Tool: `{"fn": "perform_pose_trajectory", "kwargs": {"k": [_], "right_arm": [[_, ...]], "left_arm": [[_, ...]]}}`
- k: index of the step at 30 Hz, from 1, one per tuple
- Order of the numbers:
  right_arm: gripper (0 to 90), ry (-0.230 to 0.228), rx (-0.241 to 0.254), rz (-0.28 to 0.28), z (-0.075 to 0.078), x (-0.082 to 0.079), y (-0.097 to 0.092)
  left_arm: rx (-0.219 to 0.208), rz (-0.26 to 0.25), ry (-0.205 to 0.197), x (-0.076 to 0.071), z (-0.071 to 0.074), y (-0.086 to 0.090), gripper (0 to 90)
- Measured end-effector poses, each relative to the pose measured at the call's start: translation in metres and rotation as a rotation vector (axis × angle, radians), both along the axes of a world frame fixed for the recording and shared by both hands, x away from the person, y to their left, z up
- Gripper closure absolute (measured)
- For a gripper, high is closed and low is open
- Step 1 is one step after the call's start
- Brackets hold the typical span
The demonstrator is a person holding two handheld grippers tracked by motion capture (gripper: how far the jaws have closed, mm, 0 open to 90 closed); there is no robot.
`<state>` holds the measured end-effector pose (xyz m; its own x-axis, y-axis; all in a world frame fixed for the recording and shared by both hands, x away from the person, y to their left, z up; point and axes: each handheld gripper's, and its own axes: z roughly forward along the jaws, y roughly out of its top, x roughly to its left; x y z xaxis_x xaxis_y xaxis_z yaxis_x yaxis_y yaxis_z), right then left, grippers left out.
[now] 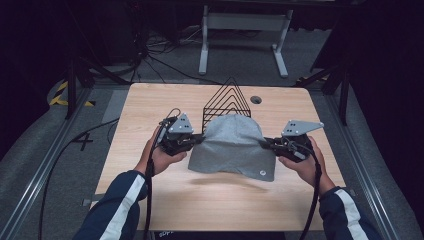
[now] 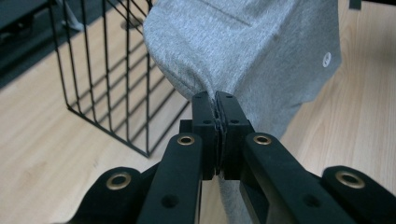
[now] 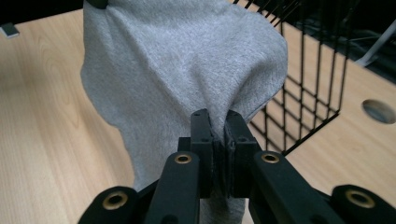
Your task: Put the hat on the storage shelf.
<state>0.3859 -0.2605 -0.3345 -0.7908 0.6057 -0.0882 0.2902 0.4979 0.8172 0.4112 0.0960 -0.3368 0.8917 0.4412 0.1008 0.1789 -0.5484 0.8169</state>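
A grey folded garment with a small white logo hangs stretched between my two grippers, lifted a little above the wooden table. My left gripper is shut on its left edge, and in the left gripper view the cloth bunches into the closed jaws of that gripper. My right gripper is shut on the right edge; in the right gripper view the fabric is pinched at that gripper's tip. Just behind the garment stands a black wire rack.
The wire rack stands close behind the cloth, also near my right gripper as the rack. A round cable hole sits in the table's far edge. Beyond the table are a white desk frame and floor cables.
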Motion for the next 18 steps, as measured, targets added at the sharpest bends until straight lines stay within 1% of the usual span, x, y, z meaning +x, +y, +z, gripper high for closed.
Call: {"fn": "perform_pose_trajectory", "kwargs": {"k": [4, 5, 6, 7, 10, 11, 12, 15, 16, 17, 18], "right_arm": [[84.7, -0.026, 0.003, -0.006, 0.016, 0.005, -0.002], [84.7, -0.029, 0.004, -0.006, 0.019, 0.006, -0.002], [84.7, -0.041, -0.001, -0.007, 0.023, 0.007, -0.001], [84.7, -0.051, -0.005, -0.009, 0.028, 0.008, -0.001], [84.7, -0.067, 0.001, -0.016, 0.038, 0.012, 0.0], [84.7, -0.073, 0.003, -0.016, 0.04, 0.014, 0.0], [84.7, -0.073, 0.009, -0.017, 0.043, 0.016, 0.0], [84.7, -0.096, 0.014, -0.025, 0.054, 0.02, 0.0], [84.7, -0.107, 0.024, -0.027, 0.06, 0.021, -0.001], [84.7, -0.107, 0.024, -0.027, 0.06, 0.021, -0.001], [84.7, -0.114, 0.028, -0.028, 0.063, 0.022, -0.001]], "left_arm": [[0.001, 0.004, -0.034, 0.005, 0.019, -0.002, 87.7], [-0.004, 0.008, -0.038, 0.006, 0.024, -0.003, 87.8], [-0.005, 0.007, -0.049, 0.008, 0.03, -0.004, 87.8], [-0.006, 0.008, -0.059, 0.009, 0.034, -0.005, 87.8], [-0.012, 0.008, -0.07, 0.014, 0.045, -0.007, 87.8], [-0.008, 0.008, -0.08, 0.015, 0.049, -0.008, 87.8], [-0.026, 0.013, -0.083, 0.017, 0.053, -0.008, 87.8], [-0.052, 0.019, -0.095, 0.021, 0.064, -0.007, 87.8], [-0.057, 0.021, -0.097, 0.022, 0.067, -0.007, 87.8], [-0.057, 0.021, -0.097, 0.022, 0.067, -0.007, 87.8], [-0.069, 0.022, -0.098, 0.024, 0.071, -0.007, 87.8]]}}
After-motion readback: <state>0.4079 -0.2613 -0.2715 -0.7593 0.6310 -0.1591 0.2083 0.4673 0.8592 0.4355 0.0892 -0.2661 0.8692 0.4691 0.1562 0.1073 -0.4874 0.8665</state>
